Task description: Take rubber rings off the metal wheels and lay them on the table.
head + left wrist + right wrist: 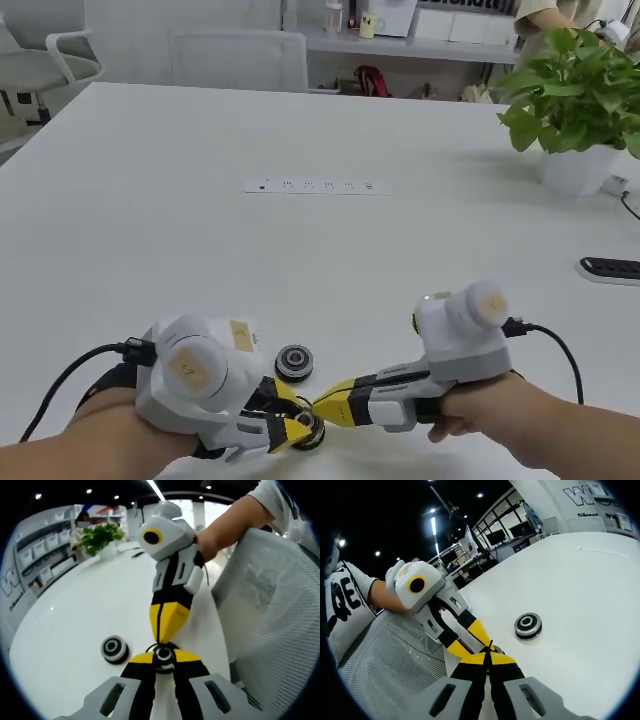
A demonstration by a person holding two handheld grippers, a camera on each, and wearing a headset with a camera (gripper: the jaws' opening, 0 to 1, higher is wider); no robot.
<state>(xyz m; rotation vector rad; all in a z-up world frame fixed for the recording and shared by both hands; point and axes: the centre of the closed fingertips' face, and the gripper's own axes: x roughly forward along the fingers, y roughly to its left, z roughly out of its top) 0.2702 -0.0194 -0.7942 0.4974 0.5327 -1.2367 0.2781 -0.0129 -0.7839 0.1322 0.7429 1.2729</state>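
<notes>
Low in the head view, my left gripper [303, 428] is shut on a small metal wheel [310, 431] just above the white table [300, 250]. In the left gripper view that wheel [164, 654] sits between my yellow jaws, with a thin black rubber ring [150, 645] looped around it. My right gripper [320, 405] meets it tip to tip from the right, shut on the ring's edge [490, 647]. A second wheel [294, 361] with its black ring lies flat on the table behind the grippers; the left gripper view has it [115, 649] left of the jaws.
A white socket strip [316, 186] is set into the table's middle. At the far right stand a potted plant [575, 110] and a black power strip [610, 268]. A mesh chair [270, 610] is close behind the near edge.
</notes>
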